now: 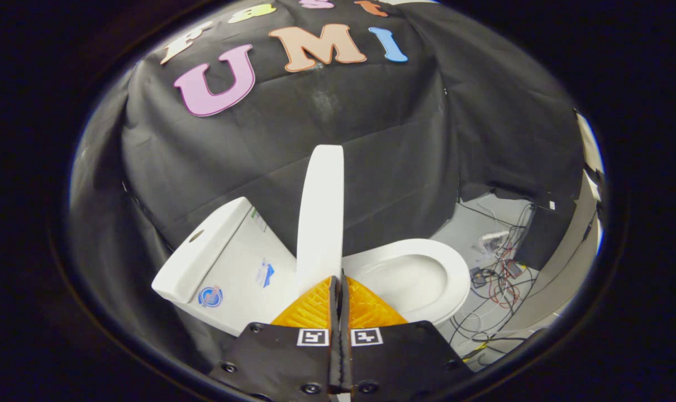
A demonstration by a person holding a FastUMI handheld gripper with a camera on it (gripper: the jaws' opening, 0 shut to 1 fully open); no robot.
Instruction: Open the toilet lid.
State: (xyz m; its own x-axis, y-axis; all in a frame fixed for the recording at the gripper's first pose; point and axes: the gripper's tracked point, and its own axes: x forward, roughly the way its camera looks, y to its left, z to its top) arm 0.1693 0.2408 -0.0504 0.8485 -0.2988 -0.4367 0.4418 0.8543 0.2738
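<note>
The white toilet lid (320, 212) stands raised, nearly upright, and I see it edge-on just ahead of my fingertips. The cistern (215, 262) lies to its left, and the open seat and bowl (427, 279) to its right. My gripper (338, 278) is shut, its two fingers pressed together with nothing visible between them. The tips sit right at the lid's lower edge; I cannot tell whether they touch it.
A tangle of cables and small electronics (500, 279) lies on the grey floor beyond the bowl on the right. Black cloth walls close in behind and to the left of the toilet. A pale panel (567, 262) leans at the far right.
</note>
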